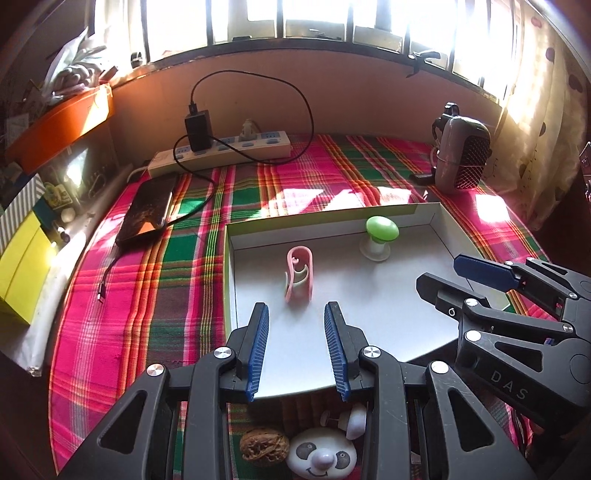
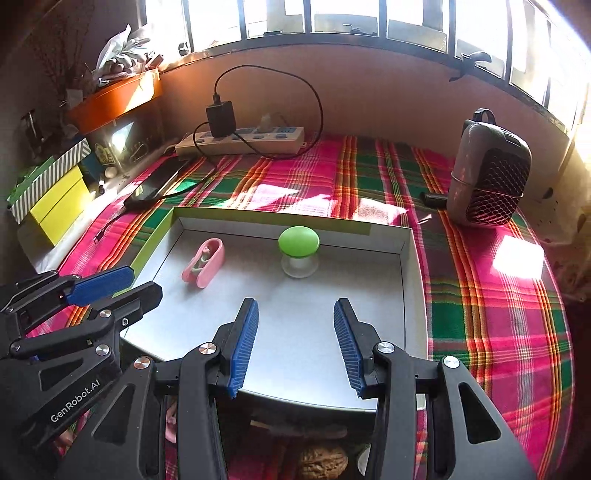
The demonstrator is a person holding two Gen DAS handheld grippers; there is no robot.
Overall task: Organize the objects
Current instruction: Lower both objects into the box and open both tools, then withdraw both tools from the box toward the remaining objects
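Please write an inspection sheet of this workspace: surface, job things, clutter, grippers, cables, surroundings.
Surface: plaid cloth on the table.
Job things: pink clip and green mushroom in the tray; walnut, panda and white peg on the cloth before it.
Clutter: phone, speaker, yellow box.
Grippers: left gripper and right gripper open, empty, above the tray's near edge.
Cables: black cable from charger on power strip to the phone.
Surroundings: barred window, orange planter.
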